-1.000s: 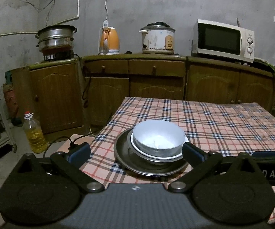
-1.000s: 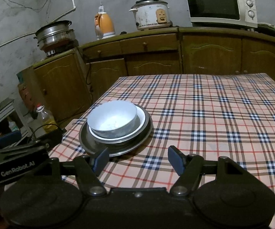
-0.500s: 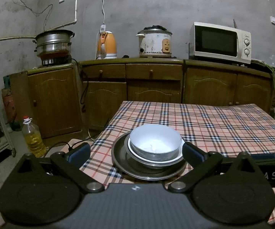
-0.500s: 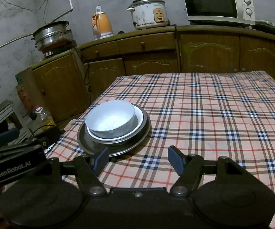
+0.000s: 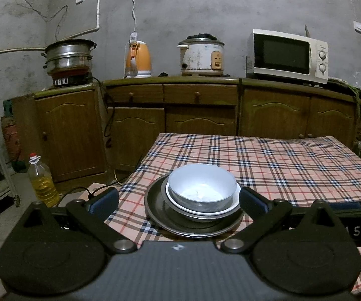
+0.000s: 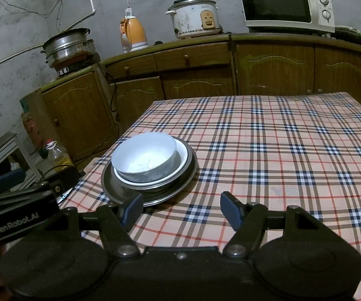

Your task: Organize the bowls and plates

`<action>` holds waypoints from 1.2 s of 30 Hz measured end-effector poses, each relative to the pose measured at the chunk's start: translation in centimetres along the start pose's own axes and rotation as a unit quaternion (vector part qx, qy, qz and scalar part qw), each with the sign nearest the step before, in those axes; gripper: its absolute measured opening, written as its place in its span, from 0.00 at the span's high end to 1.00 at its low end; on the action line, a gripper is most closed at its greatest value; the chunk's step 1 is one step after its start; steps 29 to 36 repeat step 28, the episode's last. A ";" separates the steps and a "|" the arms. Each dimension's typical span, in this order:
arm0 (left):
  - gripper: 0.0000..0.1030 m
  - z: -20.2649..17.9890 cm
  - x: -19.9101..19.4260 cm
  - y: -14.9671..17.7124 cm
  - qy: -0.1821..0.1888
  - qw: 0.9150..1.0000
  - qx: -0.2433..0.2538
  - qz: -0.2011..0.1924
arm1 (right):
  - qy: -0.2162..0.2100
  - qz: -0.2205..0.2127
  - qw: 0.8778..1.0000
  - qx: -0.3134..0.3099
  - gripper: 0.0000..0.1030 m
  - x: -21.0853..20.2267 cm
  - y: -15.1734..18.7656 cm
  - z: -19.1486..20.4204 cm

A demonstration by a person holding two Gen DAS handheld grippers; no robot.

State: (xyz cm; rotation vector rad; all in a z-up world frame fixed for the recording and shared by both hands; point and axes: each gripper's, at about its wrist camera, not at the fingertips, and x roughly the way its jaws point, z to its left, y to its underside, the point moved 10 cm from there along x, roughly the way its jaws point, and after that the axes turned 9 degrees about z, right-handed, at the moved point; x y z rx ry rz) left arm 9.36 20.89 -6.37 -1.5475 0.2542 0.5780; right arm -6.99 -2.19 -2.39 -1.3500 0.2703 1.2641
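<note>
Near the left front corner of the checked tablecloth point(image 6: 280, 138) stands a stack. Its base is a wide metal plate point(image 5: 160, 215) point(image 6: 189, 175). On that lies a white plate point(image 5: 232, 204) point(image 6: 183, 153) with a grey rim under it, topped by a white bowl point(image 5: 203, 188) point(image 6: 144, 156). My left gripper point(image 5: 178, 202) is open, one finger on each side of the stack's near edge, not touching it. My right gripper point(image 6: 181, 209) is open just right of the stack, with only cloth between its fingers.
The left gripper's body point(image 6: 17, 215) sits beside the table's left edge. An oil bottle point(image 5: 42, 183) stands on the floor to the left. Behind the table are wooden cabinets point(image 5: 200, 105) with a microwave point(image 5: 288, 52), a rice cooker point(image 5: 201, 55) and a kettle point(image 5: 139, 60).
</note>
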 end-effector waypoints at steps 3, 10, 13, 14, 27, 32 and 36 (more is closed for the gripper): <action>0.00 0.0 0.0 0.0 0.000 1.000 0.000 0.000 | 0.000 0.000 1.000 0.000 0.21 0.0 0.0 0.0; 0.00 -0.2 0.0 0.0 0.001 1.000 0.002 0.000 | 0.000 0.001 1.000 0.000 0.21 0.1 0.0 0.0; 0.00 -0.2 0.1 0.0 0.001 1.000 0.001 0.001 | 0.000 0.000 1.000 0.001 0.21 0.0 0.0 0.0; 0.00 -0.2 0.0 0.0 0.002 1.000 0.001 0.000 | 0.000 -0.001 1.000 0.000 0.21 0.0 0.0 0.0; 0.00 -0.5 0.3 0.1 0.009 1.000 -0.003 0.004 | -0.001 0.001 1.000 0.002 0.21 0.1 0.0 -0.1; 0.00 -0.5 0.3 0.1 0.008 1.000 -0.002 0.004 | -0.001 0.002 1.000 0.002 0.21 0.2 0.0 -0.1; 0.00 -0.5 0.3 0.1 0.008 1.000 -0.002 0.004 | -0.001 0.002 1.000 0.002 0.21 0.2 0.0 -0.1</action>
